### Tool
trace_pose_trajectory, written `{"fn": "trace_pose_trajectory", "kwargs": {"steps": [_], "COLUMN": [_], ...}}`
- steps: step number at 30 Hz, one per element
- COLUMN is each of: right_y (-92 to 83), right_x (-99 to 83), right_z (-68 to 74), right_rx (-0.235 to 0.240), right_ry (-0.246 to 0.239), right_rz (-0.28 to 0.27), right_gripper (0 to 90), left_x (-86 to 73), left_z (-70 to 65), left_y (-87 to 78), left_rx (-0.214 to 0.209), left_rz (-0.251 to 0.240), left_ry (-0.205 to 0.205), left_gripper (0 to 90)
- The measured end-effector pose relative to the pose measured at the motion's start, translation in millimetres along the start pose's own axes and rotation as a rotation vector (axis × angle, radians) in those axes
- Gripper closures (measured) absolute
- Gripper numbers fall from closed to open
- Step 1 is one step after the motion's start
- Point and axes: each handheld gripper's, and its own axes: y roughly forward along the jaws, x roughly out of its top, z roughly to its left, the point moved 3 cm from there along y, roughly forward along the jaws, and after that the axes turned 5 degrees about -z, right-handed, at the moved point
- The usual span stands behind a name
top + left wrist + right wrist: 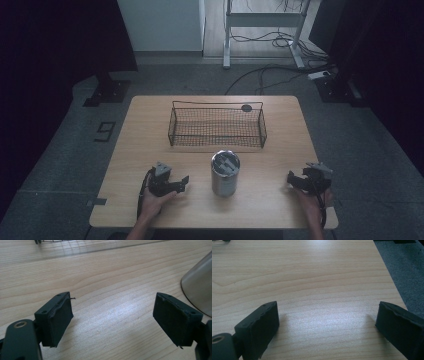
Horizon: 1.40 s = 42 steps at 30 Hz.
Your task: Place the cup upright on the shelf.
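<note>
High view: steel tumbler [225,173] stands between both tools, untouched.

A pale wooden table [150,145] with fine, wavy brown grain. On it, a dark wire basket [217,126] with a small mesh pattern, and a silver metal tumbler [225,174] with a grey lid. The left gripper [184,183] and right gripper [291,178] are black with grey top plates. Grey speckled floor [370,150] surrounds the table.
</note>
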Motion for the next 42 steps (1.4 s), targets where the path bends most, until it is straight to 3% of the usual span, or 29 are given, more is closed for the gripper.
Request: {"fn": "trace_pose_trajectory", "kwargs": {"steps": [9, 19, 28, 36, 42], "right_y": [0.0, -0.4, -0.2, 0.0, -0.1], "right_x": [0.0, -0.3, -0.1, 0.0, 0.0], "right_z": [0.0, 0.1, 0.2, 0.1, 0.1], "right_rx": [0.0, -0.001, 0.003, 0.004, 0.004], "right_ry": [0.0, -0.001, -0.001, -0.003, -0.002], "right_rz": [0.0, -0.001, -0.003, -0.003, -0.003], "right_gripper": [4.7, 5.2, 5.3, 5.3, 5.3], "left_x": [1.8, 5.5, 22.3, 34.3, 49.4], "left_z": [2.8, 6.4, 9.3, -6.6, -19.8], "left_y": [-5.7, -9.7, -24.7, -31.8, -33.6], "left_rx": [-0.012, 0.011, 0.043, -0.018, -0.031], "left_rz": [-0.033, -0.049, -0.096, -0.103, -0.133], "left_ry": [-0.015, -0.02, -0.024, 0.015, 0.042], "left_gripper": [16.2, 16.3, 15.7, 14.9, 14.4]}}
